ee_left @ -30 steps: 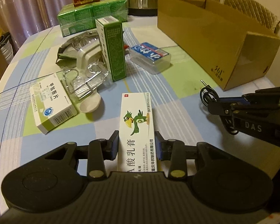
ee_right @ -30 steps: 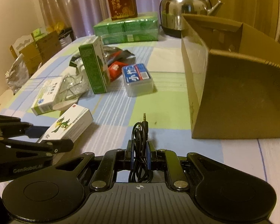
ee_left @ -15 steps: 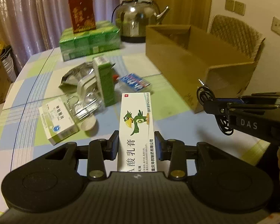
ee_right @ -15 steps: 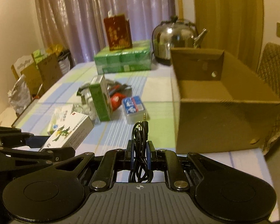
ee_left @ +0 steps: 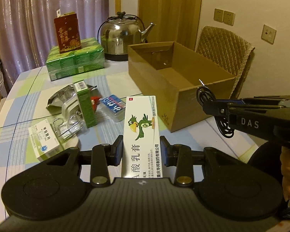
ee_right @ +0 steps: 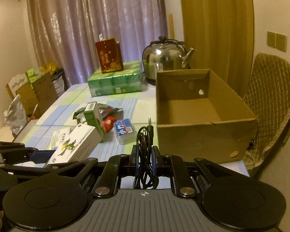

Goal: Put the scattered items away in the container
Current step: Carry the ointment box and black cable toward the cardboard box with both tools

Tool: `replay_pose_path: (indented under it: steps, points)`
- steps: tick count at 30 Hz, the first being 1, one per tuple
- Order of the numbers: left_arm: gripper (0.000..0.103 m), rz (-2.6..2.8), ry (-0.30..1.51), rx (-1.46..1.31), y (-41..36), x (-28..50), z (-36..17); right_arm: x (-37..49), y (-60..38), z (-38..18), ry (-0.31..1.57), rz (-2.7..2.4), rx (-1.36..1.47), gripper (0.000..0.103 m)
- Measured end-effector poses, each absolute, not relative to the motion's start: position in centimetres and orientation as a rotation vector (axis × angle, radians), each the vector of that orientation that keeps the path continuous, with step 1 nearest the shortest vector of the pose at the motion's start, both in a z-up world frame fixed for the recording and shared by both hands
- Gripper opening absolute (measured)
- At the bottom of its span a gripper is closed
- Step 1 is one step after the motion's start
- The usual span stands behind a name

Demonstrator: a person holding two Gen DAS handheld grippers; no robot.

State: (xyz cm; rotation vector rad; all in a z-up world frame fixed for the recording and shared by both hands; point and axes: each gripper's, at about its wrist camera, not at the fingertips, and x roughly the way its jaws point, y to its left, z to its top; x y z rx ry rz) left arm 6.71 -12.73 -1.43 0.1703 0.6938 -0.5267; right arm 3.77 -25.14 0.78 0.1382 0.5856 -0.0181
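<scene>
moved: both grippers have risen since a second ago, lifting their loads off the table; the inside of the cardboard box now shows.
left gripper: fingers clamped on the sides of a white ointment box with a green bird, held in the air above the table.
right gripper: fingers pressed together on a coiled black cable, plug pointing up, just short of the box's near wall.
clutter: white pill box, metal clips, upright green carton, blue packet, foil bag lie scattered on the checked cloth.
container: open cardboard box stands at the table's right side.
behind: green packs, red carton, steel kettle.
</scene>
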Motion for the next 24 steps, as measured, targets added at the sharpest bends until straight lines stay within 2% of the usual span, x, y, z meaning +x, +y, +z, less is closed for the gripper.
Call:
replay_pose_path:
  steps: [12,24]
  points:
    - [0.033,-0.590,0.664,0.185,-16.6,8.6,0.5,4.4,-29.3,3.4,0.545,-0.063,0.182,0.010]
    - [0.033,-0.678,0.632,0.204,-26.1,17.5,1.8,13.0,-37.7,4.7,0.575,-0.095,0.142,0.010]
